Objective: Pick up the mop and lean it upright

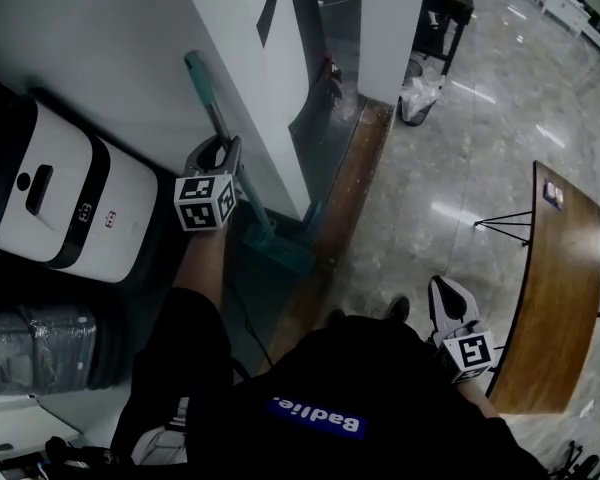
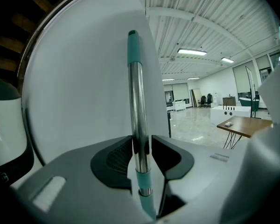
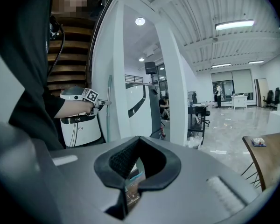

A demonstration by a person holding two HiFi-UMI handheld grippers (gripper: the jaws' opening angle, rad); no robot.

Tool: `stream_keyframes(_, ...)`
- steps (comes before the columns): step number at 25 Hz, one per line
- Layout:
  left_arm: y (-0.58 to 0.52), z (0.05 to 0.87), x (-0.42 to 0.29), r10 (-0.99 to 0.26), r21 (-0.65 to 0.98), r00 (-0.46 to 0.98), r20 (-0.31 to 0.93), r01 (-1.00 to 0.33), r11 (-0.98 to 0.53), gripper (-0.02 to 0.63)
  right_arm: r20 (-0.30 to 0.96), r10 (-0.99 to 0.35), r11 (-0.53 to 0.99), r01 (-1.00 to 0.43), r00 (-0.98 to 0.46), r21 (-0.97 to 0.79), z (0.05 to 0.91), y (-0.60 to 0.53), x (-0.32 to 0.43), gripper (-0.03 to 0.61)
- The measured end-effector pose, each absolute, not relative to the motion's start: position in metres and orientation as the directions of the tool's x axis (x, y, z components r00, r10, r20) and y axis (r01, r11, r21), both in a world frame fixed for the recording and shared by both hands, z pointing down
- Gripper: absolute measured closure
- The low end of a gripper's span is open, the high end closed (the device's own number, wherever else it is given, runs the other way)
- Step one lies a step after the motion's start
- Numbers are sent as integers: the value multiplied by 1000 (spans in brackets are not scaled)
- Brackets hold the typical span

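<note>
The mop (image 1: pixel 242 190) stands upright with its teal-tipped handle leaning on a white curved panel (image 1: pixel 130 48); its teal head (image 1: pixel 280 253) rests on the floor. My left gripper (image 1: pixel 220 156) is round the metal pole at mid height. In the left gripper view the pole (image 2: pixel 136 87) runs between the jaws of the left gripper (image 2: pixel 141 146): the left pad touches it, and a thin gap shows at the right pad. My right gripper (image 1: pixel 450 306) hangs low by the person's right side, its jaws (image 3: pixel 137 141) closed and empty. From there the mop (image 3: pixel 108 106) shows far off.
A white and black appliance (image 1: pixel 70 198) stands left of the mop, with a grey wrapped bundle (image 1: pixel 30 348) below it. A curved wooden table (image 1: pixel 555 288) is at the right. A bin with a plastic bag (image 1: pixel 418 93) sits by a white pillar (image 1: pixel 390 28).
</note>
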State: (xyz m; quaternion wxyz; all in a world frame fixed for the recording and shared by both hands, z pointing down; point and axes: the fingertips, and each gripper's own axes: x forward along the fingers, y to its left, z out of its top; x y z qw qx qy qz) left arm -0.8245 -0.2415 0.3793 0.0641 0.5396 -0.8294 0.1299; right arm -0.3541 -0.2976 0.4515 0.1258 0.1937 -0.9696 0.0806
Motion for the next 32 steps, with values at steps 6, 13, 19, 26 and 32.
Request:
stream_keyframes(6, -242, 379, -821, -884, -158, -401, 241, -915, 372, 362, 273, -369, 909, -407, -888, -95, 451, -294, -350, 571)
stream_keyframes(13, -235, 384, -823, -873, -160, -417, 252, -908, 387, 322, 271, -373, 906, -412, -887, -101, 449, -286, -343, 571)
stream_keyframes(19, -230, 381, -814, -880, -166, -407, 244, -912, 375, 319, 260, -379, 902, -417, -888, -110, 451, -281, -333, 569)
stream_keyframes(26, -216, 373, -804, -881, -154, -417, 223, -908, 391, 321, 260, -349, 916, -387, -900, -110, 449, -275, -331, 570)
stream_keyframes(32, -199, 364, -786, -873, -150, -437, 216, -898, 413, 322, 254, -314, 929, -351, -915, -118, 448, -273, -322, 571)
